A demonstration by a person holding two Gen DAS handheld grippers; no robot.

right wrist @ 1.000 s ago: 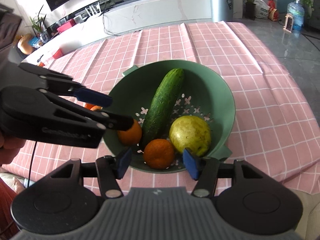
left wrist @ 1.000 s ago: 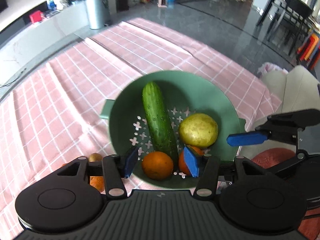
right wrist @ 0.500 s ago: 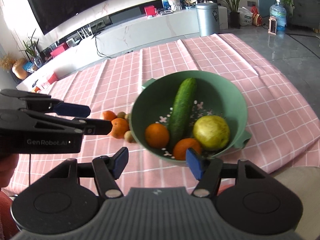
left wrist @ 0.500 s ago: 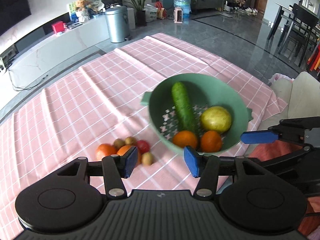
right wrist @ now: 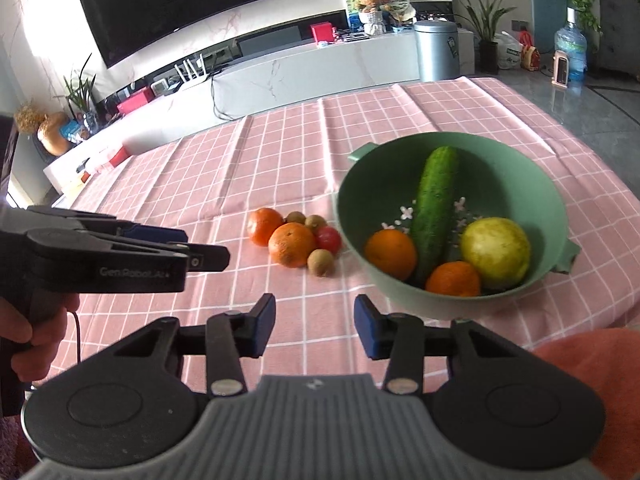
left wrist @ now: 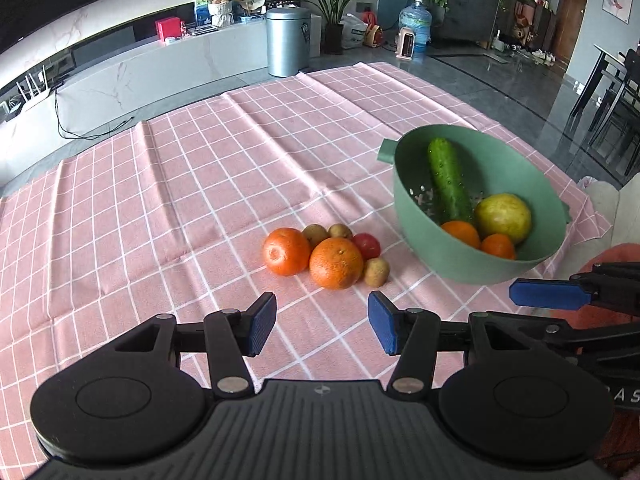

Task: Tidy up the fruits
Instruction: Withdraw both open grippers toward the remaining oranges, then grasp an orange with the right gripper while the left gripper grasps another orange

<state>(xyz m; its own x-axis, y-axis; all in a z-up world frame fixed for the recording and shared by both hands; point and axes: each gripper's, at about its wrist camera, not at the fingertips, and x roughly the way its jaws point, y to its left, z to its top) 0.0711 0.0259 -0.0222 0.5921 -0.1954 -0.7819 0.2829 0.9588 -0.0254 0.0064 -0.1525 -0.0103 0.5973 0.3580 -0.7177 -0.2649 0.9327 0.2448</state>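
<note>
A green colander [left wrist: 472,264] [right wrist: 520,168] on the pink checked cloth holds a cucumber [left wrist: 448,184] [right wrist: 434,204], a yellow-green pear [left wrist: 503,217] [right wrist: 495,252] and two oranges [left wrist: 462,234] [right wrist: 390,254]. Left of it on the cloth lies a cluster: an orange [left wrist: 336,263] [right wrist: 291,244], a tomato-like orange fruit [left wrist: 286,251] [right wrist: 264,226], a small red tomato [left wrist: 367,244] [right wrist: 329,239] and several small brown kiwis [left wrist: 376,271] [right wrist: 320,262]. My left gripper [left wrist: 322,328] is open and empty, near the cluster. My right gripper [right wrist: 315,326] is open and empty, near the colander.
The table's right edge lies just past the colander. Beyond the far edge are a white TV bench [right wrist: 312,76], a steel bin [left wrist: 288,42] and a water bottle [left wrist: 415,28]. A red cushion or garment [right wrist: 612,392] lies at lower right.
Both grippers have pulled back and up from the colander. The left one has swung left, bringing the fruit cluster on the cloth into view. Both stayed open.
</note>
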